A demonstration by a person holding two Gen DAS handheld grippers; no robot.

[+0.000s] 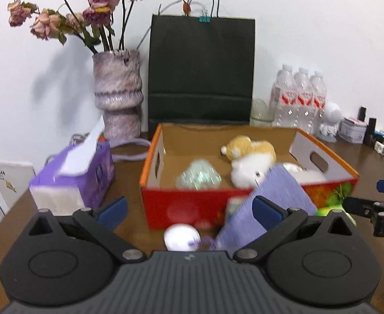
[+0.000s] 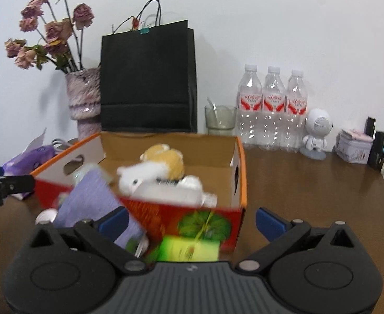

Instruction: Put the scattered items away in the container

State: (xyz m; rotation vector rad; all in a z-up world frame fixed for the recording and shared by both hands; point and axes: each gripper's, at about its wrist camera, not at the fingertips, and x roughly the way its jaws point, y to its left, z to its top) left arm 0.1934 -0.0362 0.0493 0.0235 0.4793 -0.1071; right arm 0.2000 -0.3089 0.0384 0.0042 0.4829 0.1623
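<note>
Both grippers wide apart and holding nothing before the open red-and-orange cardboard box (image 1: 247,198).

Left gripper (image 1: 189,209) should straddle the round white puck (image 1: 182,236) at the box's front wall; right gripper (image 2: 190,222) the green packet (image 2: 189,248).

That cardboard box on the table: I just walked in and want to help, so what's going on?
Someone is tidying loose items into the cardboard box. It already holds a plush toy and a shiny wrapped item. A purple cloth, a white round object and a green packet lie outside its front wall. The left hand-held gripper and right hand-held gripper are open, holding nothing.
</note>
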